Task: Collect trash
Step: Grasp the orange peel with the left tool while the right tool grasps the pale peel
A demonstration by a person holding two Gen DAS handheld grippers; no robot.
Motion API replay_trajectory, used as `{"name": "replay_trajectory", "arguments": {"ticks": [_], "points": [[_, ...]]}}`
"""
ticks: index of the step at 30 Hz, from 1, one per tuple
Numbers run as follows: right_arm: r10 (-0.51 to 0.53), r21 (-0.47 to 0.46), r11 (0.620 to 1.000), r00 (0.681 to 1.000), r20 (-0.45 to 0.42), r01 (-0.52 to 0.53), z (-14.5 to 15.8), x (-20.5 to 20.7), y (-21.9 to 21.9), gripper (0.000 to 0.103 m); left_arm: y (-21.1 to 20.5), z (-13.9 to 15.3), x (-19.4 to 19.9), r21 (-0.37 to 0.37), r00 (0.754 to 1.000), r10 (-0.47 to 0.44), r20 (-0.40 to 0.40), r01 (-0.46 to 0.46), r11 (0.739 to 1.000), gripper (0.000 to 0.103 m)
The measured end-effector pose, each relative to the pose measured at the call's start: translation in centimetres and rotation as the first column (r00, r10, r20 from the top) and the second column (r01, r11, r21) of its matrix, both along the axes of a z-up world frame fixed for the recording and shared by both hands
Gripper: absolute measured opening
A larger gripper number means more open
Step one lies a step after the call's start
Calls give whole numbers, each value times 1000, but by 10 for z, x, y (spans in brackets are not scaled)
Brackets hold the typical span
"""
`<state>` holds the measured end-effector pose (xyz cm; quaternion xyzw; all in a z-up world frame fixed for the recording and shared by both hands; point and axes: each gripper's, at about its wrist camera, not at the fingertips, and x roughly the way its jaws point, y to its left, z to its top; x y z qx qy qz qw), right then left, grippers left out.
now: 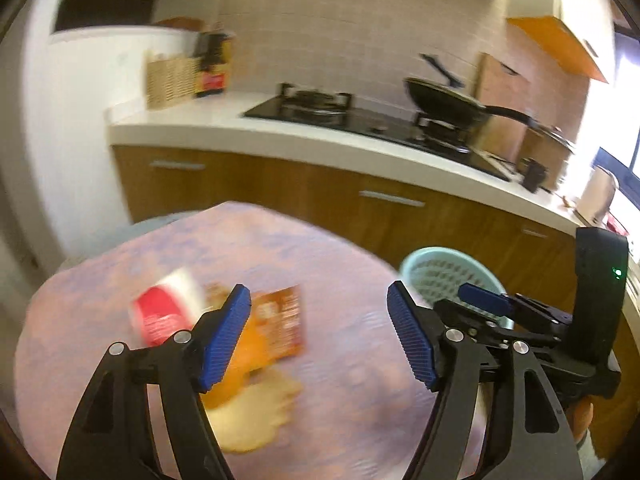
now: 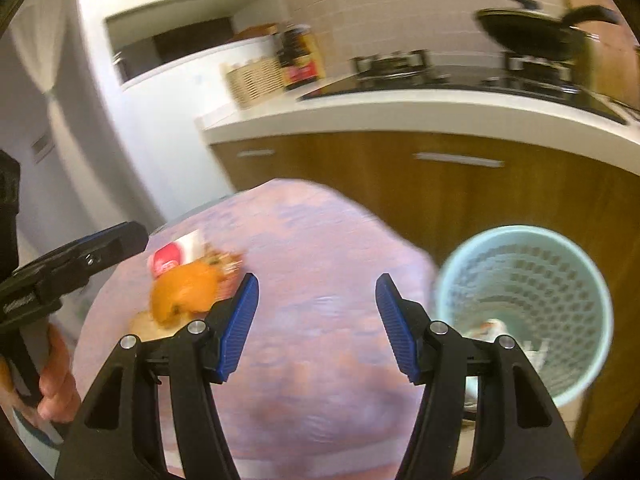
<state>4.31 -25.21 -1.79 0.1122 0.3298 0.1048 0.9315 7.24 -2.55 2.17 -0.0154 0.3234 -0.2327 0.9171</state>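
The left gripper (image 1: 318, 334) has its blue fingers (image 1: 224, 340) spread wide, with nothing between them; bare pink cloth shows in the gap. Against the inner edge of its left finger, at about 9 o'clock from the gap, lies the trash: an orange peel (image 1: 236, 364) partly hidden behind that finger, a brown wrapper (image 1: 282, 324) just beyond it at 11 o'clock, a red and white cup (image 1: 166, 310) on its side farther out at 10 o'clock, and a pale flat scrap (image 1: 256, 412) at 7 o'clock. All of it rests on the round surface (image 1: 340, 392) under its pink patterned cloth.

The right gripper (image 2: 316, 328) is likewise wide open and holds nothing. From its gap the peel (image 2: 186, 292) sits at 9 o'clock, just outside the left finger (image 2: 238, 330), with the cup (image 2: 172, 258) beyond it at 10 o'clock. The wrapper there is too blurred to make out.

At 3 o'clock from the right gripper stands a pale green perforated bin (image 2: 520, 312), beside the surface's edge, its mouth open toward the camera. A white crumpled piece (image 2: 494, 330) lies at its bottom; what it is cannot be told. In the left view the same bin (image 1: 440, 276) shows behind the right gripper.

Farther out runs a white kitchen counter (image 2: 400, 114) with a black pan (image 2: 532, 36) on the stove.
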Motion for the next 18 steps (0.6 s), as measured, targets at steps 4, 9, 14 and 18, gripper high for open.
{"name": "replay_trajectory", "arguments": {"ticks": [4, 9, 14, 18], "points": [[69, 3, 998, 998, -12, -69, -11, 8, 37, 49, 40, -17, 13, 16, 998, 39, -52, -38, 999, 69], [122, 32, 992, 992, -35, -121, -25, 16, 58, 48, 48, -45, 33, 71, 994, 38, -105, -31, 997, 69], [142, 10, 990, 987, -79, -141, -45, 20, 68, 48, 42, -69, 50, 80, 985, 8, -173, 6, 997, 69], [142, 16, 990, 987, -72, -141, -45, 21, 67, 48, 28, -76, 53, 132, 986, 10, -167, 13, 991, 69]]}}
